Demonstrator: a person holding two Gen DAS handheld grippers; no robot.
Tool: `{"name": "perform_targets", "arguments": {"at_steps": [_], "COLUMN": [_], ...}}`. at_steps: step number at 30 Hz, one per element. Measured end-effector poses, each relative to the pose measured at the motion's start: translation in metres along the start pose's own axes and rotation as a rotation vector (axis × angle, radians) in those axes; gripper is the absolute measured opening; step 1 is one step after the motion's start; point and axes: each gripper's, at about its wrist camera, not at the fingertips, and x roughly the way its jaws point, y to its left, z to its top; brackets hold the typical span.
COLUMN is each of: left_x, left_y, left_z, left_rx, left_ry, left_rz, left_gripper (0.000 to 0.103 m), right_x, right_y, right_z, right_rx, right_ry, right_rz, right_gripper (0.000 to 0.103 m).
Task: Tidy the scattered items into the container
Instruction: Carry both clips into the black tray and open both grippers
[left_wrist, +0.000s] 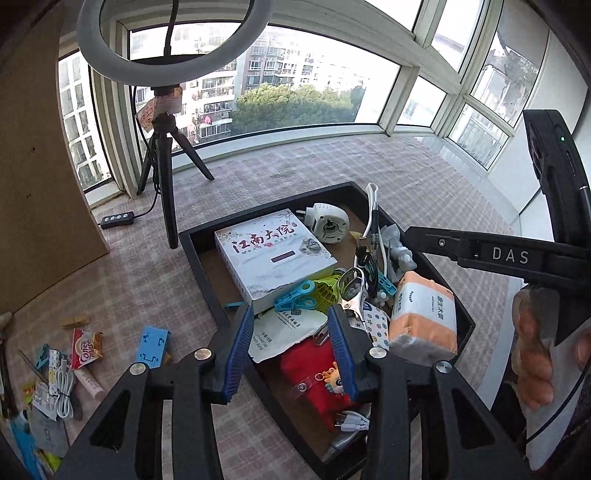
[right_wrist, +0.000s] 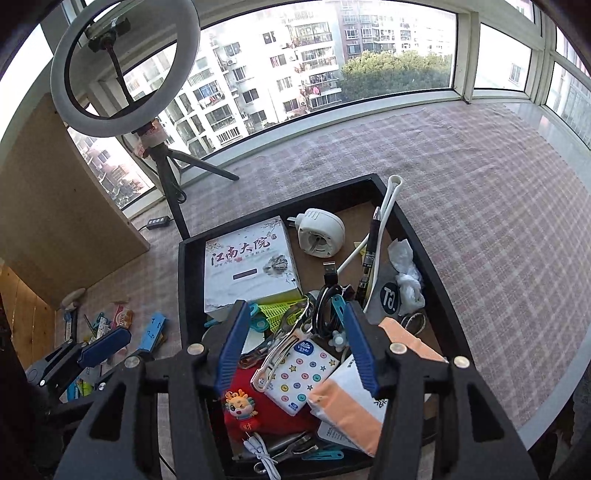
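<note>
A black tray (left_wrist: 201, 258) (right_wrist: 183, 280) holds a white book (left_wrist: 273, 254) (right_wrist: 251, 262), a white plug (left_wrist: 328, 221), an orange tissue pack (left_wrist: 421, 314) (right_wrist: 351, 402), a red pouch (left_wrist: 314, 373) (right_wrist: 258, 402) and clips. My left gripper (left_wrist: 291, 350) is open and empty above the tray's near left part. My right gripper (right_wrist: 295, 343) is open and empty above the tray's near middle. Scattered items lie left of the tray: a blue holder (left_wrist: 153, 347) (right_wrist: 151, 332), a Coffee-mate sachet (left_wrist: 83, 349), a white cable (left_wrist: 64, 395), a wooden peg (left_wrist: 75, 320).
A ring light on a black tripod (left_wrist: 166, 184) (right_wrist: 166, 184) stands behind the tray, its switch cable (left_wrist: 118, 219) on the checked cloth. A brown board (left_wrist: 40, 184) leans at the left. Windows run along the back. The right gripper's body (left_wrist: 517, 254) reaches in from the right.
</note>
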Motion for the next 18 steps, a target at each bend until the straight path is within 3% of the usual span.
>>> {"name": "perform_targets", "arguments": {"at_steps": [9, 18], "left_x": [-0.014, -0.041], "left_y": [0.044, 0.108], "left_z": [-0.023, -0.056], "left_rx": [-0.074, -0.148], "left_ry": [0.015, 0.014], "left_rz": [0.055, 0.148], "left_gripper": [0.039, 0.039], "right_x": [0.014, 0.033], "right_y": [0.048, 0.121], "right_z": [-0.007, -0.02], "right_rx": [-0.099, -0.215], "right_ry": [0.046, 0.105], "right_rz": [0.045, 0.101], "right_gripper": [0.052, 0.052]}}
